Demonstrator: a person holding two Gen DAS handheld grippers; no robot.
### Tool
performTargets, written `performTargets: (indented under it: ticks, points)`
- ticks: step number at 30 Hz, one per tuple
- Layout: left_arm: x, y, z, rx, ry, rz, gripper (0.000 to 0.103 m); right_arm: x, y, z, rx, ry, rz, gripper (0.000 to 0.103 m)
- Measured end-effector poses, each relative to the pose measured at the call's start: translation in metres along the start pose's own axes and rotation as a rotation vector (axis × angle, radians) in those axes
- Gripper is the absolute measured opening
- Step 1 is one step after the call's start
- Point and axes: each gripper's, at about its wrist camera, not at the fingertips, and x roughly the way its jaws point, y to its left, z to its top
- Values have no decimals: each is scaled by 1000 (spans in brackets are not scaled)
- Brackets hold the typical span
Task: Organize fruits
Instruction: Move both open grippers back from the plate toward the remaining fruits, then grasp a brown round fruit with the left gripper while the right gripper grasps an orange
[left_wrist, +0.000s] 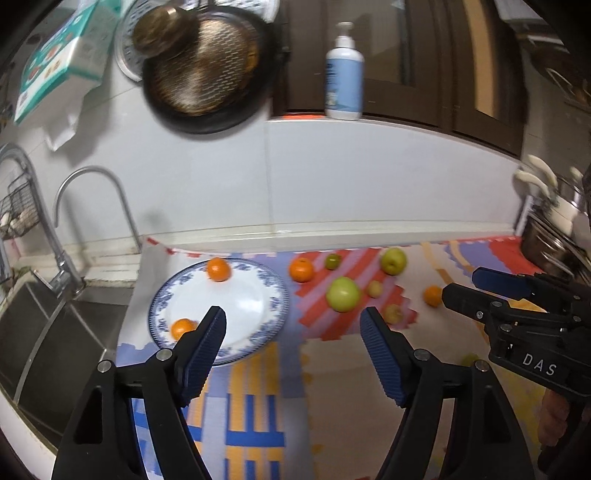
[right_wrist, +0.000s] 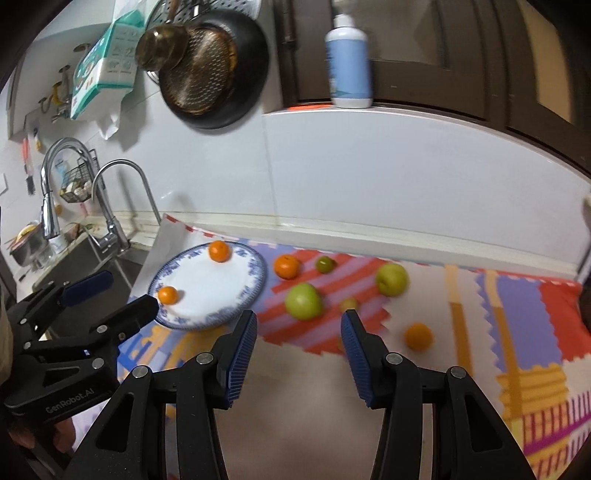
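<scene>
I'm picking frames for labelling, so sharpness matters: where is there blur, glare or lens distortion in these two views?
Left wrist view: the hanging pan is smeared by motion, the plate shows a soft glare patch, and the counter edge bows from the fisheye. Right wrist view: the pump bottle and the farther green apple are blurred, while the right claw is crisp.

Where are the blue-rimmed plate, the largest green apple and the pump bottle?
blue-rimmed plate (left_wrist: 243, 295): left wrist view, bare white centre.
largest green apple (right_wrist: 303, 301): right wrist view, middle of its skin.
pump bottle (left_wrist: 344, 86): left wrist view, blue label on body.
</scene>
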Motion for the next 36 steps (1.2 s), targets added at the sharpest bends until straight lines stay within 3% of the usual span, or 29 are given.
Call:
performTargets:
  ticks: [7,15,28,36]
  points:
    - [-1,-38,-4,37,-8,-56,75,-19,-36,-20,41,16,-58,48]
    - [26,-72,-5,89,15,-97,75,-12,-73,-29,28,51,-93,48]
    - [100,-98,-3,157,101,-178,74,41,-108,-27,-14,123,-81,48]
    - [137,-106,-4,169,168,-205,67,79,-126,-25,-10,194,-46,48]
